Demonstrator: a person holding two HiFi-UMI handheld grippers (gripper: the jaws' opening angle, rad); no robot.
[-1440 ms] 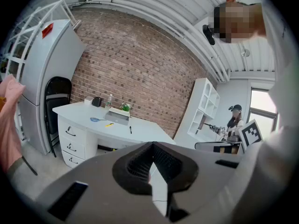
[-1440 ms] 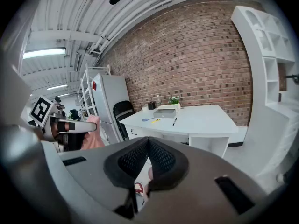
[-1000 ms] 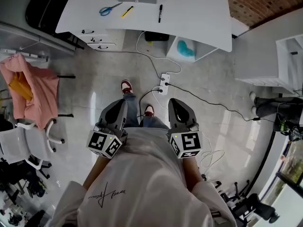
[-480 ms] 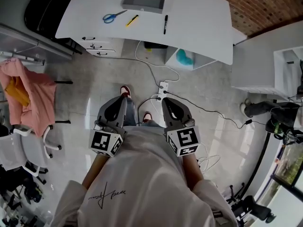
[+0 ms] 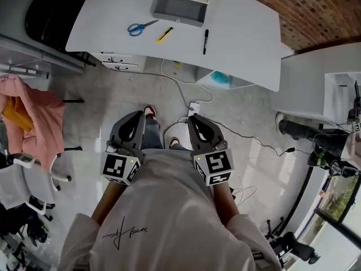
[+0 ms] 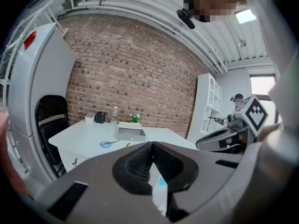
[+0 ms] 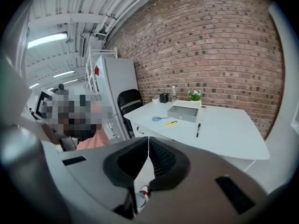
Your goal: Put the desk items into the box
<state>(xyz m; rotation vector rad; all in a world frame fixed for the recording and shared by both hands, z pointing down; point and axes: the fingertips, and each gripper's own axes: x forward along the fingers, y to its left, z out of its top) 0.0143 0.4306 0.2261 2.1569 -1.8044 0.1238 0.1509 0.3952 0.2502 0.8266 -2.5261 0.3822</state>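
A white desk point(image 5: 237, 33) stands ahead, well beyond both grippers. On it lie blue-handled scissors point(image 5: 141, 27), a yellow utility knife point(image 5: 164, 34) and a black marker point(image 5: 205, 41). Behind them sits a grey open box point(image 5: 181, 3). The same items show in the right gripper view: scissors point(image 7: 160, 118), knife point(image 7: 170, 123), marker point(image 7: 198, 129), box point(image 7: 184, 111). My left gripper point(image 5: 135, 123) and right gripper point(image 5: 193, 123) are held close to the person's body over the floor, both shut and holding nothing.
A power strip point(image 5: 194, 106) and cables point(image 5: 248, 134) lie on the tiled floor between me and the desk. A black chair point(image 5: 42, 16) stands at the desk's left. A pink cloth point(image 5: 34, 123) hangs over a chair at the left. White shelving point(image 5: 338, 95) is on the right.
The view has moved forward toward the desk; the desk and its items sit lower in the head view. Both grippers stay shut close to the body.
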